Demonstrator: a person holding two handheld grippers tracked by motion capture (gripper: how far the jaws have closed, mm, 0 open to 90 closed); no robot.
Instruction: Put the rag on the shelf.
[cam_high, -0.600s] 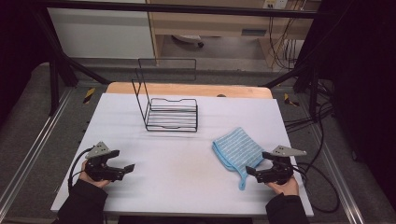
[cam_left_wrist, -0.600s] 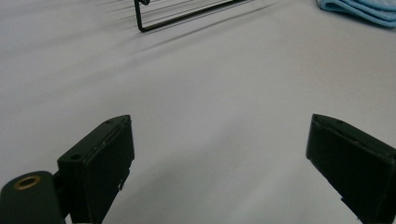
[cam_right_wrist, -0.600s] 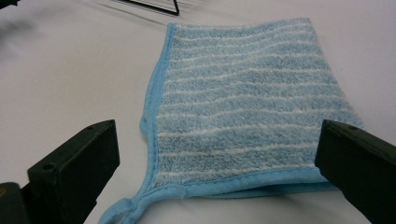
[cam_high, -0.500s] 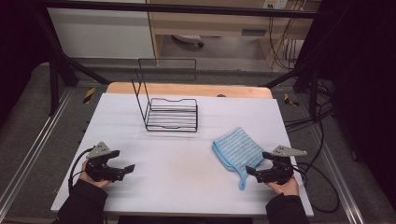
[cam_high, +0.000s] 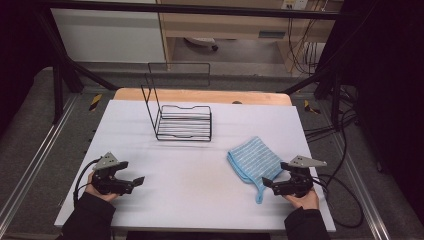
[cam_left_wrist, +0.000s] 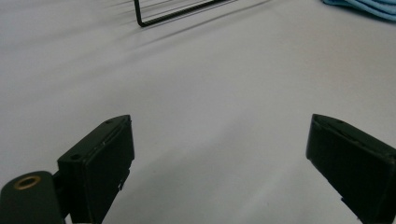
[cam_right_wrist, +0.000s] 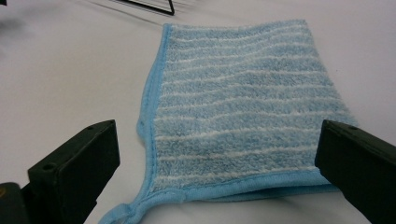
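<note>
**Cloth folded on table, both grippers idle with jaws apart**

Cloth (cam_high: 255, 160), light blue with white stripes, lies folded flat on the right half of the white table (cam_high: 200, 200). A thin blue loop trails from its near corner toward the person.

Right gripper (cam_high: 268, 184) rests low at the near right edge, held in the person's hand, jaws spread wide and holding nothing. In the right gripper view the cloth (cam_right_wrist: 243, 107) lies just ahead of the jaws, apart from both.

Left gripper (cam_high: 134, 183) sits at the near left edge, jaws likewise spread and holding nothing, over bare table surface.

Black wire rack (cam_high: 182, 122) stands toward the far side of the table, left of the cloth and well apart from both grippers.
</note>
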